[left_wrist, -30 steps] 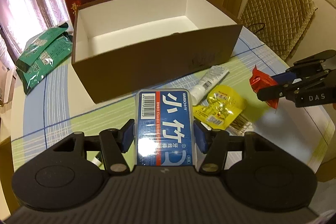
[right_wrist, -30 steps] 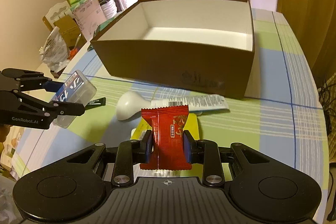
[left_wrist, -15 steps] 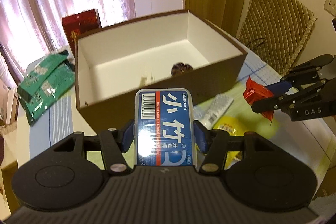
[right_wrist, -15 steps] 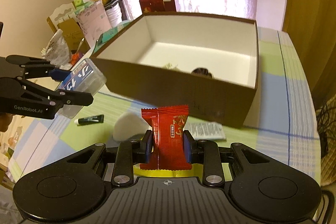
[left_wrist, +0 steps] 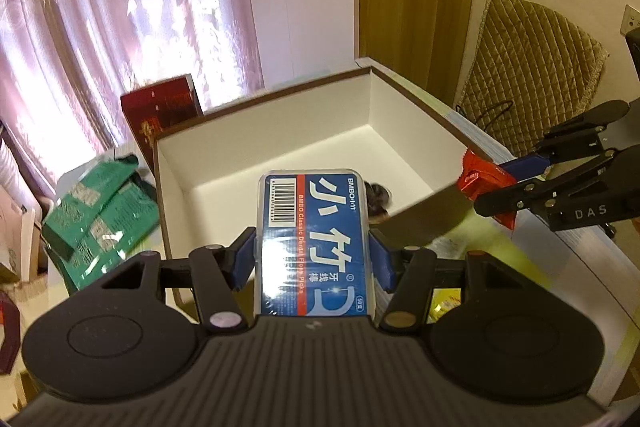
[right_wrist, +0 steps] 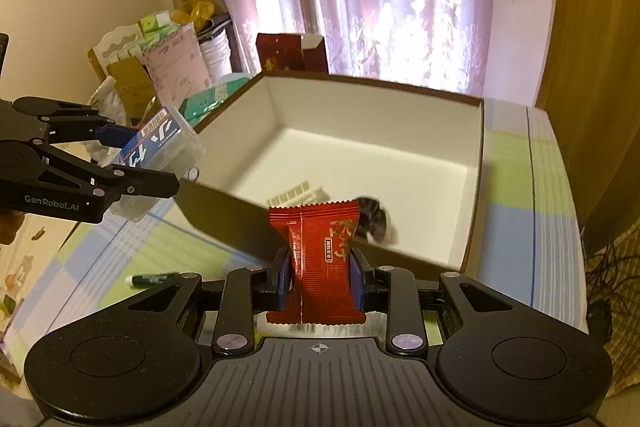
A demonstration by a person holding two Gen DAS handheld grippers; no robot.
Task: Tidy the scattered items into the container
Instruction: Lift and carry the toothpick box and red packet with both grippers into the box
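Pinching a clear floss-pick box (left_wrist: 316,243) by its long sides, the left tongs (left_wrist: 314,261) hold it with its long axis running straight ahead along the fingers, blue label up and barcode end pointing toward the open cardboard box (left_wrist: 280,131). In the right wrist view the same floss-pick box (right_wrist: 164,143) hangs above the carton's near left corner, clear of the tabletop (right_wrist: 520,187). The right tongs (right_wrist: 320,279) are pressed onto a red snack packet (right_wrist: 316,259), which stands upright, its long axis vertical, crimped top edge level with the carton's near wall (right_wrist: 240,227). Inside the white-lined carton lie a dark round item (right_wrist: 374,219) and a pale strip of picks (right_wrist: 298,191). A small green tube (right_wrist: 154,279) lies on the checked cloth, outside the carton. Green packets (left_wrist: 100,219) rest left of the carton.
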